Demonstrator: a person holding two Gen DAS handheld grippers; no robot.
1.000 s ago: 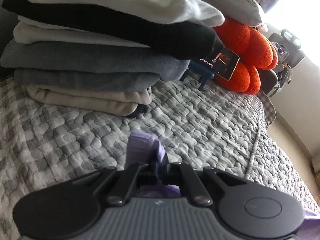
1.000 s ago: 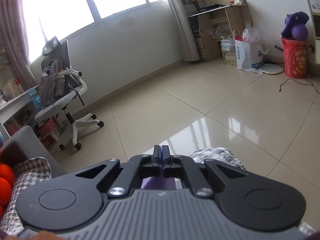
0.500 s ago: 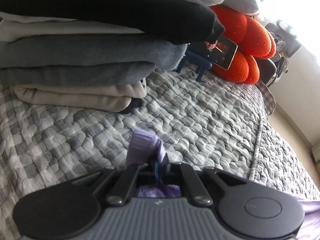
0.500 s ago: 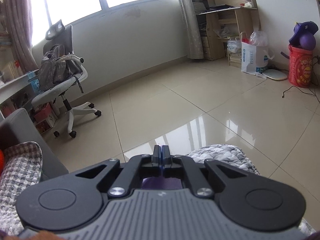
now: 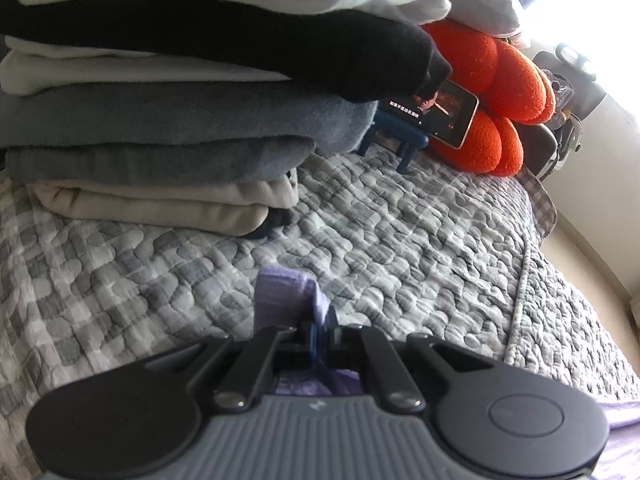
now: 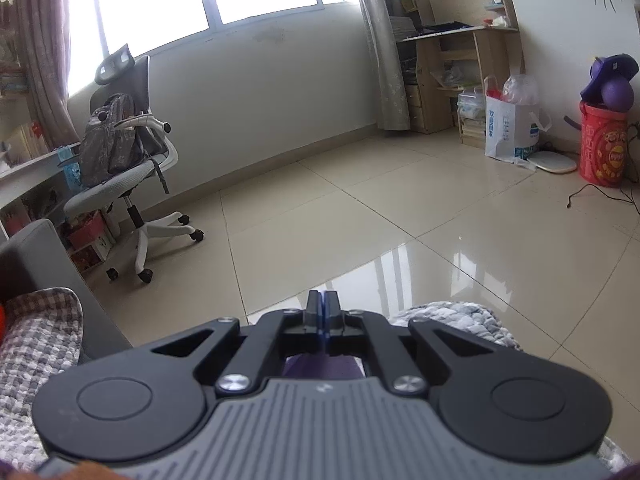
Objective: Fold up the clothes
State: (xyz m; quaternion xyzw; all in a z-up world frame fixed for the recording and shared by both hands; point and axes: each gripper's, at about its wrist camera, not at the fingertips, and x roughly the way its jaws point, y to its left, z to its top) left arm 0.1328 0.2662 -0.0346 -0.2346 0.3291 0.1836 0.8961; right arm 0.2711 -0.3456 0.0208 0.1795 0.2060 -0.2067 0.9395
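Left claw (image 5: pixel 320 330) pressed together, pinching a bunched edge of the lavender garment (image 5: pixel 286 294); cloth sticks up past the tips and more hangs under the body. Right claw (image 6: pixel 322 312) also clamped shut, purple fabric visible just below its fingers, so it looks like it pinches the same garment at another edge; can't confirm it's one piece. Ahead of left claw: grey checked quilt (image 5: pixel 400 232) on the bed, then a stack of folded clothes (image 5: pixel 160 128) further ahead and left, well apart from the tips. Phone on a blue stand (image 5: pixel 444 114) and an orange plush (image 5: pixel 500 92) ahead right. Right claw points off the bed corner toward tiled floor and an office chair (image 6: pixel 128 168) ahead left. Step, judged: garment held up by two points, mid-fold or spreading. Next move likely calls for laying it flat on the quilt, both claws keeping tension even, clear of the stack.
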